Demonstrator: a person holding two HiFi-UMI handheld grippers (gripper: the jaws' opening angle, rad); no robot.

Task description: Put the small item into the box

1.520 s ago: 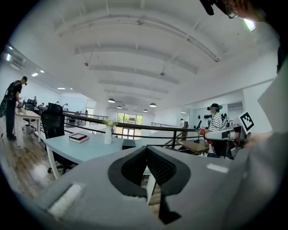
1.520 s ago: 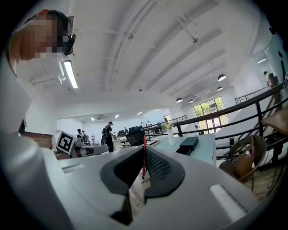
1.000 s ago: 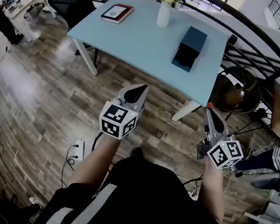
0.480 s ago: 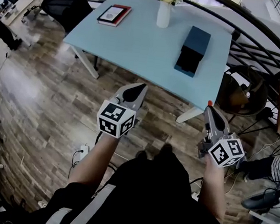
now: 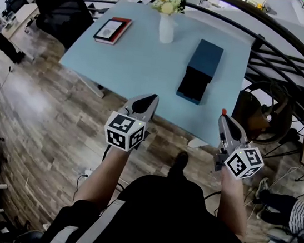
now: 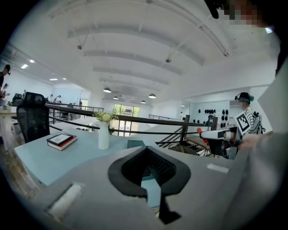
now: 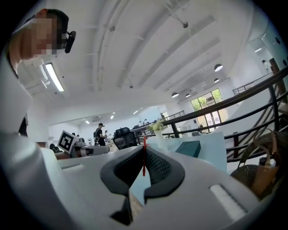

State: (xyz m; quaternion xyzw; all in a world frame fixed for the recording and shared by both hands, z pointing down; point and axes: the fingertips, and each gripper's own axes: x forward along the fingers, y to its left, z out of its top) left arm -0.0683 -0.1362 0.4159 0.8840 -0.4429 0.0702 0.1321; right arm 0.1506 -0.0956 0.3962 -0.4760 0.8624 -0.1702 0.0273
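Observation:
A dark teal box (image 5: 201, 72) lies on the light blue table (image 5: 143, 61), its near end showing a dark open drawer. My right gripper (image 5: 223, 116) hovers short of the table's near edge, shut on a small thin red item (image 7: 144, 161) whose red tip (image 5: 224, 111) pokes out past the jaws. To the left at about the same height is my left gripper (image 5: 154, 97), shut with nothing in it. The box (image 7: 188, 148) appears ahead and to the right in the right gripper view. In the left gripper view the box (image 6: 134, 143) peeks out just above the jaws.
A white vase with flowers (image 5: 166, 25) and a red-edged book (image 5: 112, 30) stand farther back on the table. A black railing (image 5: 276, 34) curves behind and to the right, with a wicker basket (image 5: 260, 111) beside the table. A black office chair (image 5: 63, 13) stands left.
The table and box have come nearer and lower in the head view as the person stepped forward. Both grippers kept their pose and stayed shut.

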